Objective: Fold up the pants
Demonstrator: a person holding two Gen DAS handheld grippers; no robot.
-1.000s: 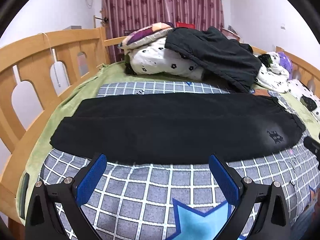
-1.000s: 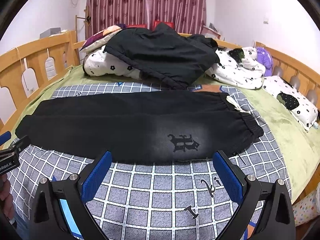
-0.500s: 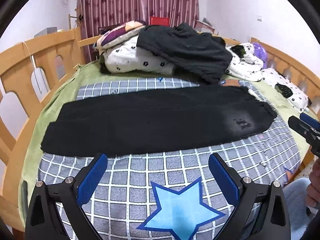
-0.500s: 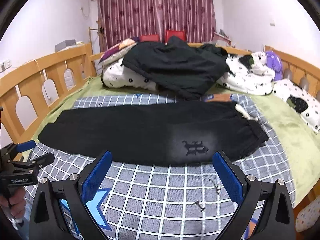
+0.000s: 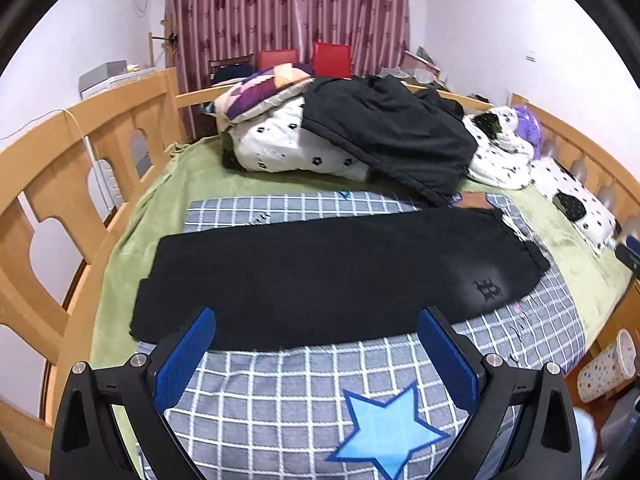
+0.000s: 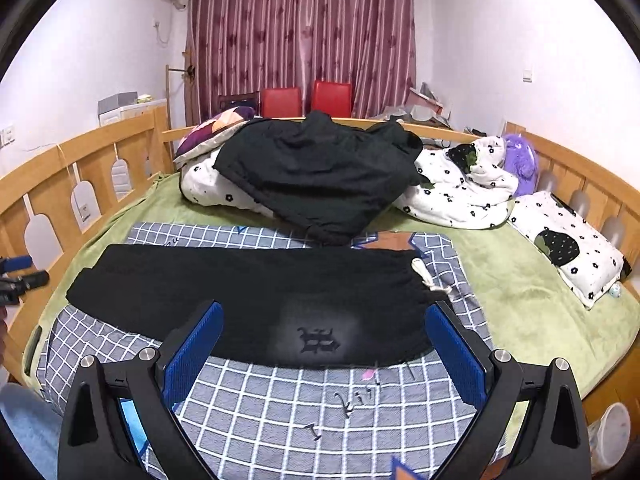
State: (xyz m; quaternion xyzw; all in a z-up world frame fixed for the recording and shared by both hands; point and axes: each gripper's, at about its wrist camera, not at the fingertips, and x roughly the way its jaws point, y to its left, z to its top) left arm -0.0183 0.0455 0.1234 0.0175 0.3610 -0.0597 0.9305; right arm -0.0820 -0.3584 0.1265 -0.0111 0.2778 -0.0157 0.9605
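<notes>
Black pants (image 5: 328,272) lie flat across the checked blanket (image 5: 280,392), folded lengthwise, leg ends at left, waistband with a white drawstring at right. They also show in the right wrist view (image 6: 260,304), with a dark logo (image 6: 318,340) near the front edge. My left gripper (image 5: 316,356) is open and empty, held back above the blanket in front of the pants. My right gripper (image 6: 324,352) is open and empty, above the pants' near edge by the logo. Neither touches the pants.
A pile of bedding and a black garment (image 6: 320,172) fills the back of the bed. Wooden rails (image 5: 80,152) ring the bed. A spotted pillow (image 6: 568,244) lies at the right. A patterned bin (image 5: 608,368) stands on the floor at right.
Both grippers have pulled back and risen away from the pants, so more of the bed and room shows. The pants have not moved. Both grippers stay open.
</notes>
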